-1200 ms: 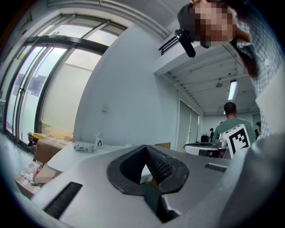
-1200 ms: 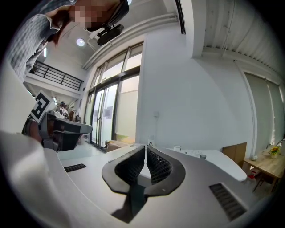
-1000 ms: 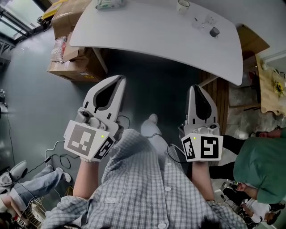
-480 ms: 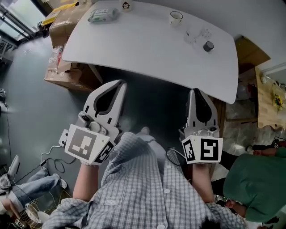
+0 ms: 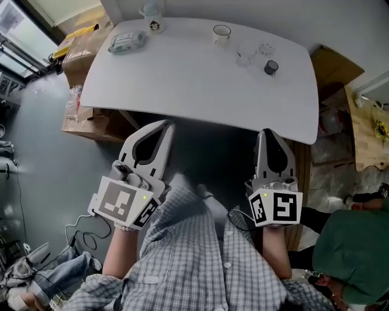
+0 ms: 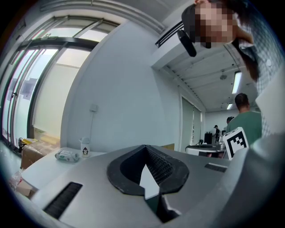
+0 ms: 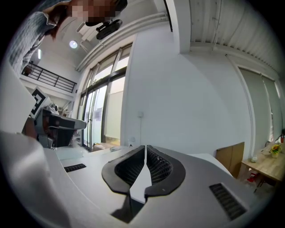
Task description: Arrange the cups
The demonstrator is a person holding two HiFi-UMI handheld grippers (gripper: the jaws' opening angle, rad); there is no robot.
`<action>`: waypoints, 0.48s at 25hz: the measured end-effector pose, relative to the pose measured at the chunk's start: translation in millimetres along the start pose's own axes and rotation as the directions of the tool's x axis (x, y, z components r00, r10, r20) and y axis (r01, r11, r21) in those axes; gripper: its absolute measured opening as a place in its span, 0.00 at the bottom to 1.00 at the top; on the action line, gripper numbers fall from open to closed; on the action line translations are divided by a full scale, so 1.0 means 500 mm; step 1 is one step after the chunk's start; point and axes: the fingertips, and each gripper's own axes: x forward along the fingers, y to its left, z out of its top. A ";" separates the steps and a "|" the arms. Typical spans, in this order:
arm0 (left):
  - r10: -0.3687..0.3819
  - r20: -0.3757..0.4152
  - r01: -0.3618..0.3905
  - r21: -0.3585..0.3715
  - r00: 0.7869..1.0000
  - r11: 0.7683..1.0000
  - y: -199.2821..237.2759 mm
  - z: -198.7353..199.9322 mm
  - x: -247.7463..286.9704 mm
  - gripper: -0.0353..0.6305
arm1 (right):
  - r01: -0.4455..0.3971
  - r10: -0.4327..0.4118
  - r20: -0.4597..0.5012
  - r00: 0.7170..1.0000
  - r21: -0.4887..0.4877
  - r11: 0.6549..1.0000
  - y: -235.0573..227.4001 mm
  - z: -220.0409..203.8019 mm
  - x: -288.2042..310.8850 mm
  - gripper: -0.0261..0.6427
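On the white table (image 5: 182, 79) in the head view stand a white mug (image 5: 222, 33), two clear cups (image 5: 246, 55) close together, and a small dark cup (image 5: 271, 67). They sit at the far right part of the tabletop. My left gripper (image 5: 166, 124) and right gripper (image 5: 266, 131) hover short of the table's near edge, above the floor. Both are shut with nothing between the jaws. The left gripper view shows its gripper (image 6: 144, 146) with the jaws pressed together. In the right gripper view its gripper (image 7: 145, 146) stands the same way. No cup shows in either gripper view.
A small bottle (image 5: 153, 18) with a penguin print and a pack of wipes (image 5: 126, 41) lie at the table's far left. Cardboard boxes (image 5: 82, 51) stand left of the table. A wooden table (image 5: 371, 124) and a person in green (image 5: 355, 249) are at the right.
The whole tabletop has come into the head view, with the bottle and wipes now visible. Both grippers stay shut, in about the same place before the body.
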 end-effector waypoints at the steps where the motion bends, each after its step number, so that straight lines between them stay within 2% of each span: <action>1: -0.006 0.002 0.006 -0.001 1.000 1.000 -0.003 0.000 0.007 0.07 | 0.004 -0.004 0.001 1.000 -0.002 1.000 -0.005 0.000 0.000 0.08; 9: -0.071 0.010 0.071 -0.005 0.997 0.997 0.000 0.002 0.081 0.07 | 0.063 -0.063 -0.001 0.998 -0.033 0.997 -0.045 0.003 0.016 0.08; 12: -0.100 0.008 0.100 -0.033 0.995 0.994 0.007 -0.001 0.114 0.07 | 0.091 -0.092 -0.019 0.996 -0.039 0.995 -0.060 -0.006 0.028 0.08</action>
